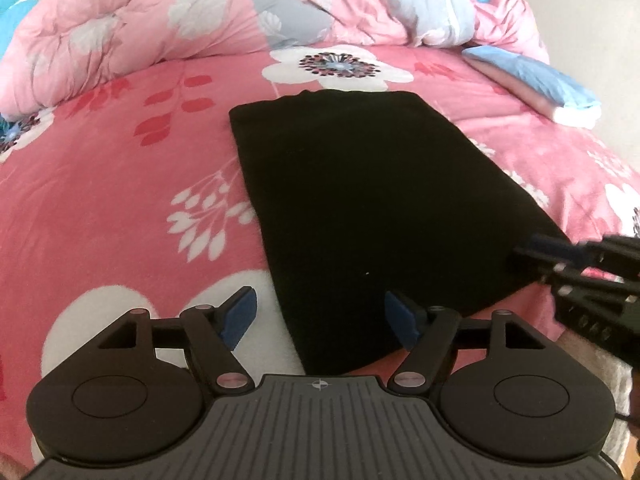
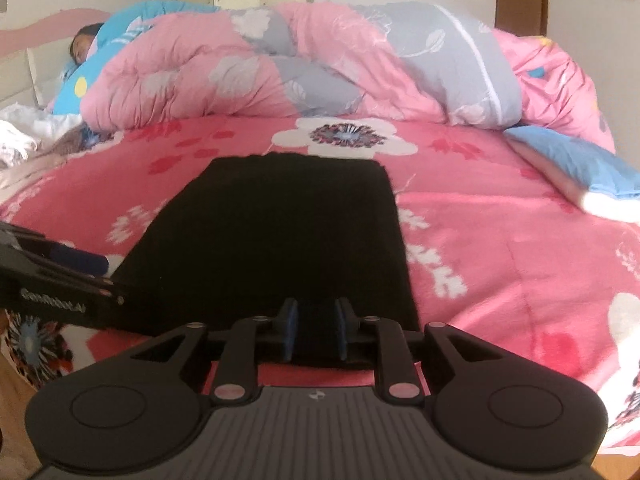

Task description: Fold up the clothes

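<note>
A black knit garment (image 1: 360,200), folded into a long flat rectangle, lay on the pink fleece bedspread (image 1: 120,200) printed with white and red flowers, its near short edge at the front of the bed and its far edge just short of a large white flower. No box, basket or other container showed in either view; the bed itself bore everything.

The left gripper (image 1: 320,316) hung over the garment's near left corner with its blue-padded fingers (image 1: 240,312) spread wide, one pad over bare bedspread and the other over the black cloth, neither pressing on it. The right gripper (image 2: 314,330) sat at the near edge of the garment with its jaws parted only a little; black cloth showed in the gap between the pads, and the pads did not appear to press on it.

Behind the garment a bunched pink and grey floral quilt (image 2: 320,64) ran across the bed, and a person lay under it at the far left. A blue and pink folded cloth (image 1: 532,76) rested near the right edge, well apart from the black garment.
</note>
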